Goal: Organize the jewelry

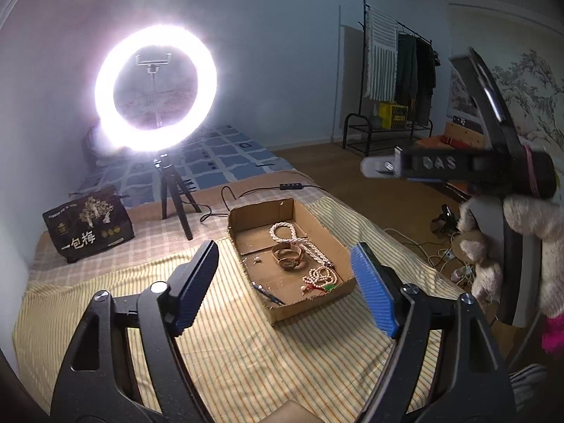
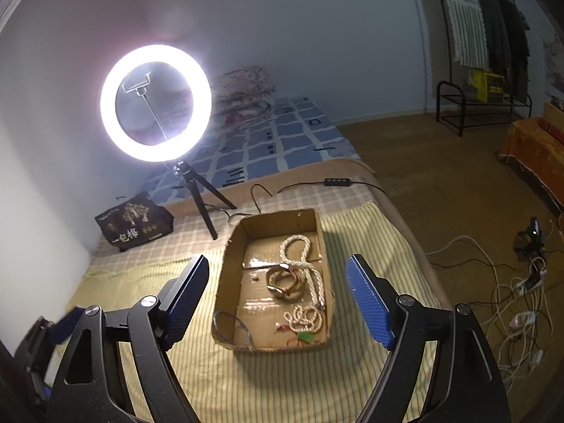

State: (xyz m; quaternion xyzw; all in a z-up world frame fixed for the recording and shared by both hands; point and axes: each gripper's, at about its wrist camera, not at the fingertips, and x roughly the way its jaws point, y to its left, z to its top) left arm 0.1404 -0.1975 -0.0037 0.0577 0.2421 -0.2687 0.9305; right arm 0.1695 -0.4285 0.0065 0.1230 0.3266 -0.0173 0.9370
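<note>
Both grippers hover over the bed, jaws wide apart, gripping nothing; the cardboard tray (image 1: 343,252) holds bead necklace (image 1: 282,230), watch (image 1: 289,257), bracelet (image 2: 305,319); left view alone catches the right gripper (image 1: 373,169) from the side; right view alone shows floor cables (image 2: 493,282)

The right tongs (image 2: 278,299) hang spread wide with nothing between them, above a cardboard box (image 2: 225,278) on the striped bed cover (image 2: 282,380). Inside lie a long bead necklace (image 2: 303,246), a watch (image 2: 283,283) and a coiled bead bracelet (image 2: 305,319). At 10 o'clock glows a ring light (image 2: 155,104).
</note>
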